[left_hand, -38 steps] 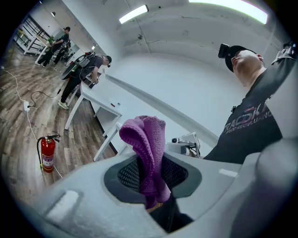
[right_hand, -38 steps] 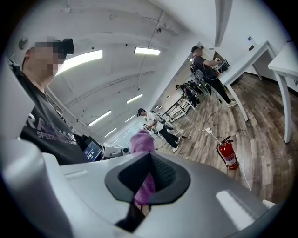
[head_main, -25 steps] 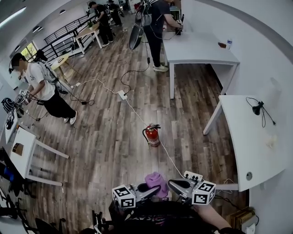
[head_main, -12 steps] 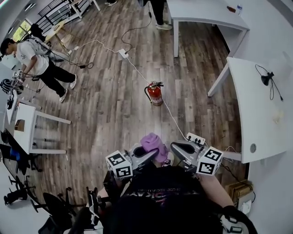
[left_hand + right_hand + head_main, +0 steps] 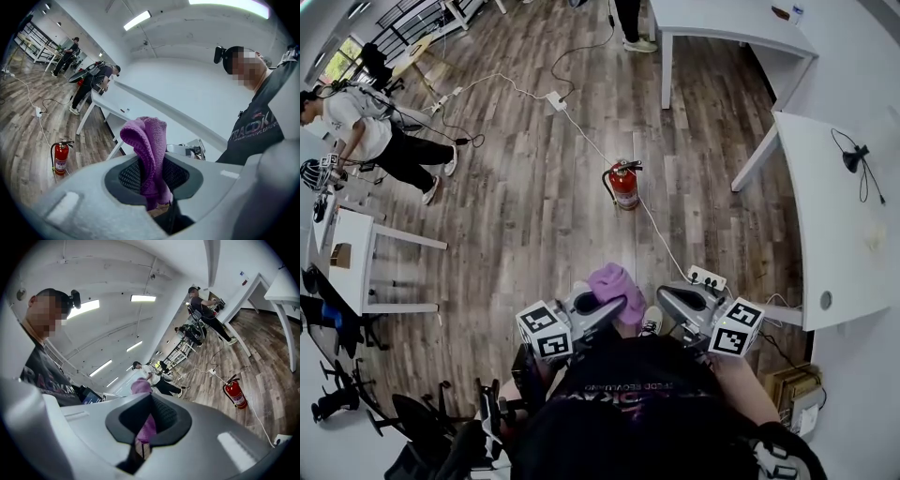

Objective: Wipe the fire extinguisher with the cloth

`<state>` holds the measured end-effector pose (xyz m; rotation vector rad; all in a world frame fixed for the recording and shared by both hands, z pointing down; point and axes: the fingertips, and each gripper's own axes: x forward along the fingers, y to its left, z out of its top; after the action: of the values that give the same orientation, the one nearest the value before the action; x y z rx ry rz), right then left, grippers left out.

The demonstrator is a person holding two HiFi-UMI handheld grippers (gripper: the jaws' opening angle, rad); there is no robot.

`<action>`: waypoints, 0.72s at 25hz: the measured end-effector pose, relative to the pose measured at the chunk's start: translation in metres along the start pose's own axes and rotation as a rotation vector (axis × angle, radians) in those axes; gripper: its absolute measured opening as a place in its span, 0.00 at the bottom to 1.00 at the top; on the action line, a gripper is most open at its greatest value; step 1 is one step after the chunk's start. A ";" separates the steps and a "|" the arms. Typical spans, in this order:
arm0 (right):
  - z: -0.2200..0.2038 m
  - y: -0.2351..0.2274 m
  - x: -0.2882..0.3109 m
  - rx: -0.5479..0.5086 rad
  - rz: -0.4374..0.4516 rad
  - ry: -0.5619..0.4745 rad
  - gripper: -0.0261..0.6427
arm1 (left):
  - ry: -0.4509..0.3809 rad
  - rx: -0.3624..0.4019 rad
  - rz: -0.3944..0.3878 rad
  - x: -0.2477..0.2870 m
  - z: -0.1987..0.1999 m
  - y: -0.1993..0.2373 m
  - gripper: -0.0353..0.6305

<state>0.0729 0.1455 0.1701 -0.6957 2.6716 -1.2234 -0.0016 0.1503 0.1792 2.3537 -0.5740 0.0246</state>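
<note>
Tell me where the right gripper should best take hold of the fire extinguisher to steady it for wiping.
Probably the black valve handle on top, coming down from above. The fire extinguisher stands upright on the wood floor, its red body round and likely too wide for the jaws.

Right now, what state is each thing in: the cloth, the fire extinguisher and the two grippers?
Left gripper: jaws shut on the cloth.
Right gripper: jaws shut.
Cloth: bunched, sticking up out of the left gripper's jaws.
Fire extinguisher: upright on the floor, untouched, well away from both grippers.
</note>
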 end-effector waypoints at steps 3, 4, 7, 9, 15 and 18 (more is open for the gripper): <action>0.004 -0.005 0.017 -0.001 -0.030 -0.007 0.05 | 0.004 0.003 -0.025 -0.005 0.010 0.015 0.19; 0.006 -0.005 0.025 -0.001 -0.038 -0.012 0.05 | 0.004 0.001 -0.032 -0.009 0.014 0.022 0.19; 0.010 -0.001 0.051 -0.007 -0.063 -0.025 0.04 | 0.000 -0.012 -0.050 -0.024 0.028 0.044 0.19; 0.014 0.001 0.069 -0.010 -0.083 -0.030 0.04 | 0.002 -0.023 -0.068 -0.033 0.039 0.058 0.19; 0.023 -0.005 0.122 0.008 -0.143 -0.054 0.04 | 0.002 -0.036 -0.110 -0.055 0.072 0.106 0.19; 0.023 -0.009 0.153 0.020 -0.156 -0.056 0.04 | 0.002 -0.043 -0.128 -0.067 0.084 0.128 0.19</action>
<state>-0.0527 0.0544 0.1736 -0.9357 2.5986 -1.2442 -0.1266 0.0385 0.1856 2.3439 -0.4175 -0.0435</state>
